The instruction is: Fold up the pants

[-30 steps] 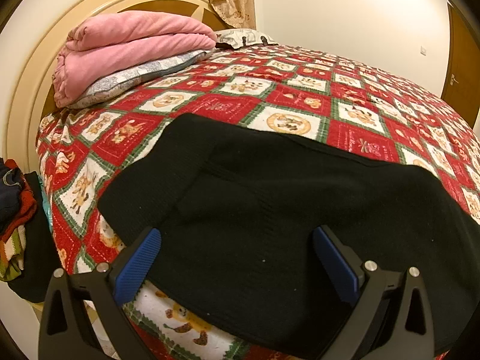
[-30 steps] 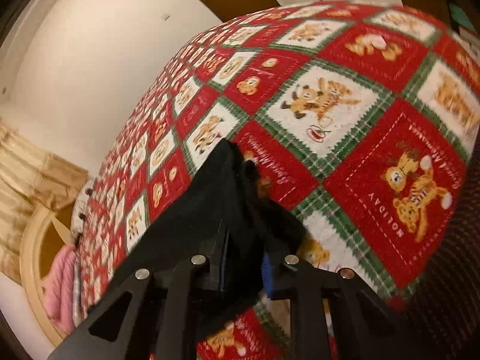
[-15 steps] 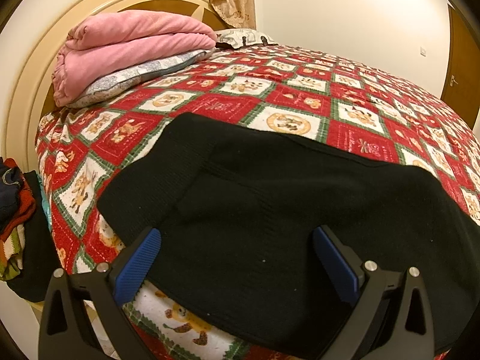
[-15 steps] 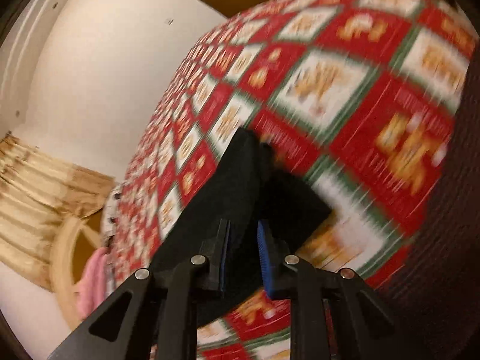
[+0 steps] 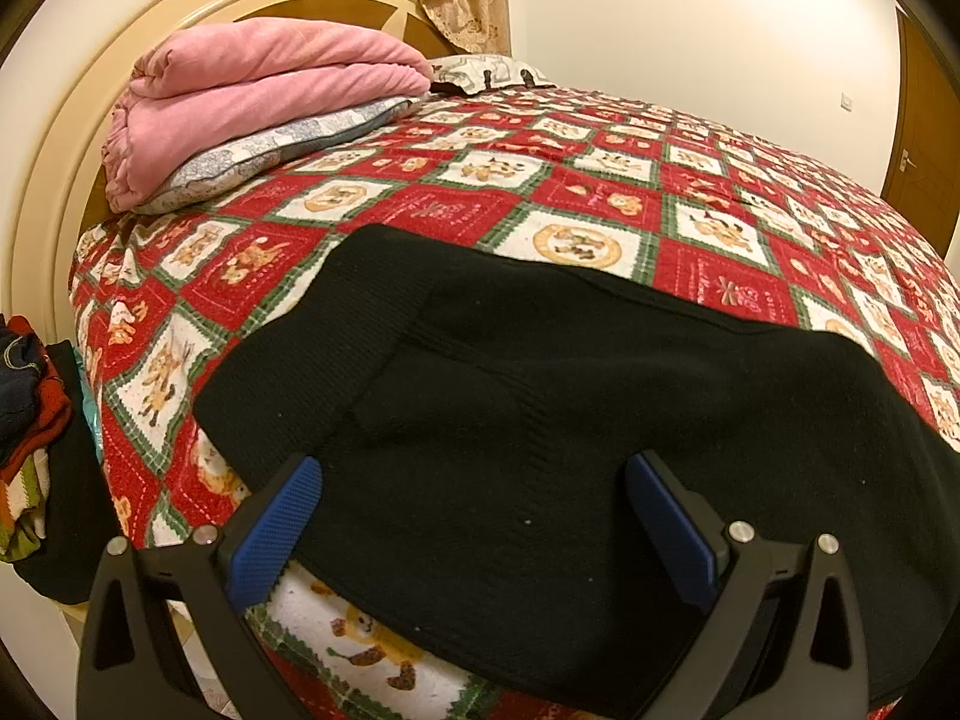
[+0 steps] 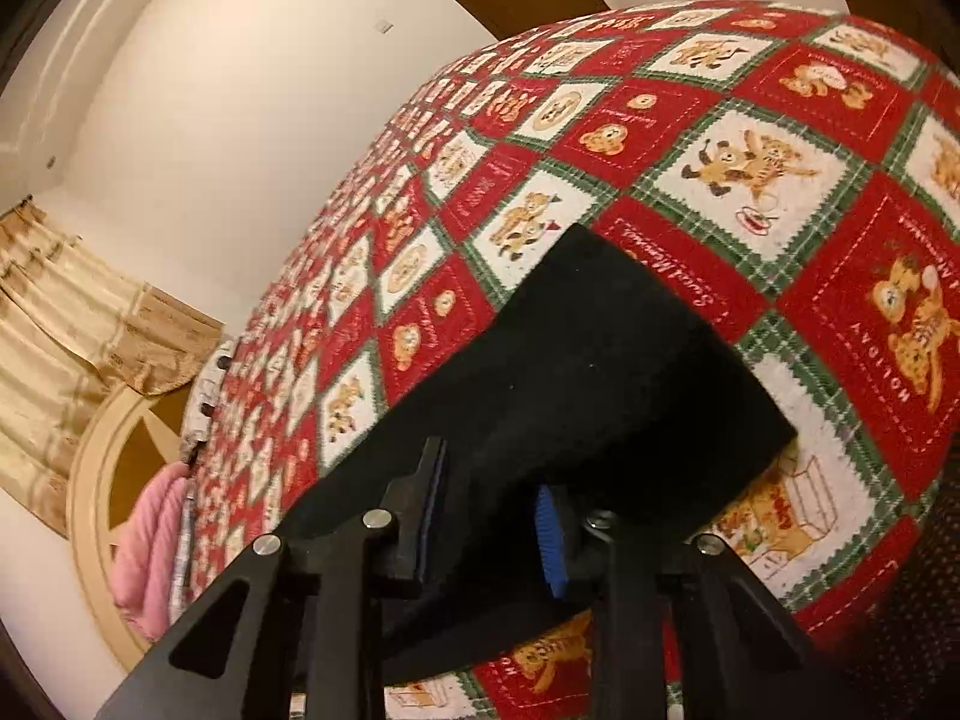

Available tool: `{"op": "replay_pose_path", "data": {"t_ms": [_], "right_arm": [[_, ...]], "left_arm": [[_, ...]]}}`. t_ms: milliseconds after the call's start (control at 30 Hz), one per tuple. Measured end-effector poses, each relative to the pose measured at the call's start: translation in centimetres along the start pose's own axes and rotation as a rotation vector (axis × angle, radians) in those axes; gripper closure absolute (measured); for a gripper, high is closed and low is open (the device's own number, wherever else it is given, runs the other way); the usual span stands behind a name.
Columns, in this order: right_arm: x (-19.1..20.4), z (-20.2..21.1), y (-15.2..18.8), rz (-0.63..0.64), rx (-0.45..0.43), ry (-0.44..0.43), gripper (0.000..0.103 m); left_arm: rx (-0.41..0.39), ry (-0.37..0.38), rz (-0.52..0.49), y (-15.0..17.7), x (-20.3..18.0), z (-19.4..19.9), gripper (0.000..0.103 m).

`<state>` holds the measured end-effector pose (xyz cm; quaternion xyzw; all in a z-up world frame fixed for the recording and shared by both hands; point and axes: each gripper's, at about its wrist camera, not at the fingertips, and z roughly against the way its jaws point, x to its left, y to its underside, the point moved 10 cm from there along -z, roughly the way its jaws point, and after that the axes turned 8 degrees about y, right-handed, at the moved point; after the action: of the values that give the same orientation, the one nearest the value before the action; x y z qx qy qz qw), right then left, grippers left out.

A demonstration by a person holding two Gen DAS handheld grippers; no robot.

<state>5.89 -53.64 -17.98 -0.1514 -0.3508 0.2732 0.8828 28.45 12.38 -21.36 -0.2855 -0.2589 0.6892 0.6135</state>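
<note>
My left gripper [image 5: 474, 516] stands released, jaws wide, above the black pants [image 5: 540, 420]. My right gripper [image 6: 489, 516] is opening, pants cloth [image 6: 600, 384] lying between its jaws. Bed quilt [image 5: 600, 180]: pants spread flat along its near edge. Pink blanket [image 5: 264, 90]: ten o'clock, on a pillow [image 5: 270, 150].

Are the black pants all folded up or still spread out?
Mostly spread out: the black pants lie flat and wide across the quilt, no tidy bundle.
</note>
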Motion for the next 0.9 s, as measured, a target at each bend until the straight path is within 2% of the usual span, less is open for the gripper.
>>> {"op": "replay_pose_path", "data": {"t_ms": [67,167,200,267,500,633,733,767,800,867,900], "right_arm": [[-0.9,-0.2,-0.3,-0.042,-0.005,0.014,0.074],[-2.5,-0.8,-1.0,-0.124,0.003,-0.010,0.074],[-2.5,-1.1,-1.0,-0.119,0.023,-0.012,0.074],[-1.8,-0.7,-1.1,-0.056,0.029,0.008,0.097],[1.9,5.6,-3.3,0.075,-0.062,-0.082,0.098],[-0.8,4.7,-2.1,0.099,-0.009,-0.013,0.098],[-5.3,1.6,0.0,0.045,0.100,0.088,0.097],[-6.5,0.9,0.5,0.017,0.129,0.107,0.101],[-6.4,1.1,0.4,0.022,0.116,0.091,0.096],[-6.5,1.6,0.0,0.031,0.112,0.164,0.079],[-6.7,2.0,-0.3,0.039,0.107,0.200,0.076]], "left_arm": [[0.000,0.001,0.000,0.0,0.0,0.0,0.000],[0.001,0.003,0.000,0.0,0.0,0.0,0.000],[0.001,0.002,0.000,0.0,0.0,0.0,0.000],[0.003,0.003,-0.001,0.0,0.0,0.0,0.000],[0.013,0.009,-0.014,-0.1,-0.1,-0.3,0.000],[0.017,0.020,-0.020,-0.2,-0.2,-0.3,0.000],[0.019,0.021,-0.033,-0.2,-0.3,-0.3,0.000],[0.023,0.022,-0.038,-0.3,-0.3,-0.3,0.000],[0.028,0.023,-0.044,-0.3,-0.3,-0.3,0.000],[0.040,0.016,-0.067,-0.5,-0.4,-0.2,0.000],[0.043,0.001,-0.085,-0.6,-0.5,0.1,0.000]]}}
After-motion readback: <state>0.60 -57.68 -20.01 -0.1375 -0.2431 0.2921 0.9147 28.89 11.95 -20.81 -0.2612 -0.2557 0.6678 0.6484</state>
